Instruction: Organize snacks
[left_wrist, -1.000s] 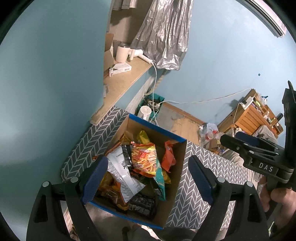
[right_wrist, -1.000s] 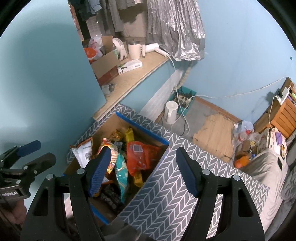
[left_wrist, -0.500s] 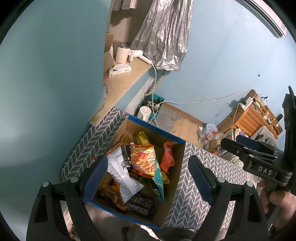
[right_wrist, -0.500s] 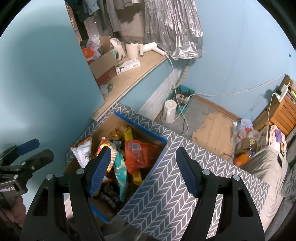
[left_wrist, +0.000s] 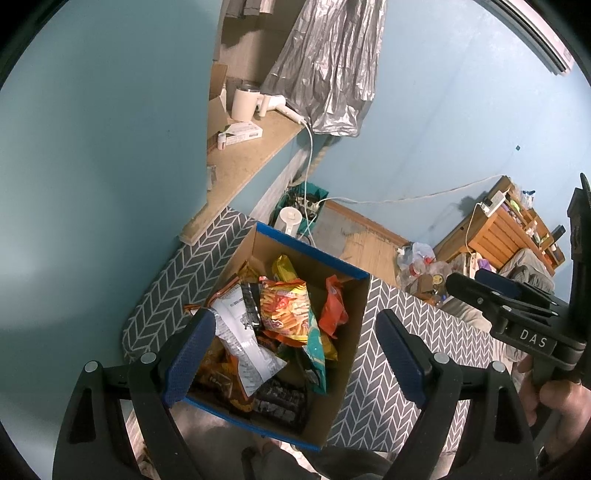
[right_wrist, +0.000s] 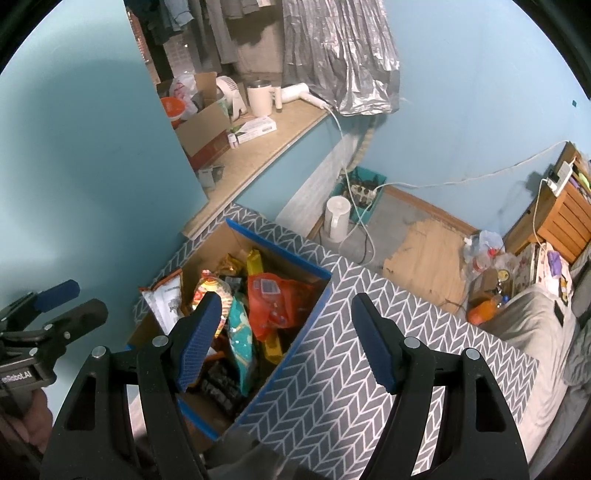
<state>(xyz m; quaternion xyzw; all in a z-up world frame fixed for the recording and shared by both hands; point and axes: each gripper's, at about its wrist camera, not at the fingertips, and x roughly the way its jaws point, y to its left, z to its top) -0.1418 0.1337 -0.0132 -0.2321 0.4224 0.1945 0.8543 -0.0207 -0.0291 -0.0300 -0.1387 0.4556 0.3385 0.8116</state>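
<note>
A cardboard box with blue-taped edges (left_wrist: 354, 317) (right_wrist: 317, 295) stands on a grey herringbone table (left_wrist: 424, 317) (right_wrist: 362, 354), full of snack packets: an orange-yellow chip bag (left_wrist: 284, 306), a white packet (left_wrist: 240, 332), a red-orange bag (right_wrist: 273, 302), a teal bag (right_wrist: 240, 332) and dark wrapped bars (left_wrist: 280, 398). My left gripper (left_wrist: 295, 354) is open and empty, above the box. My right gripper (right_wrist: 288, 339) is open and empty, above the box's right side. Each gripper shows at the edge of the other's view.
A beige shelf (right_wrist: 258, 147) on the teal wall holds a mug, hair dryer and boxes. A white kettle (right_wrist: 336, 218) and power strip sit on the floor behind the table. A wooden rack (left_wrist: 506, 229) and bedding (right_wrist: 535, 317) lie at the right.
Both grippers have drifted slightly back and up; the box sits a little lower in both views. Both stay open and empty.
</note>
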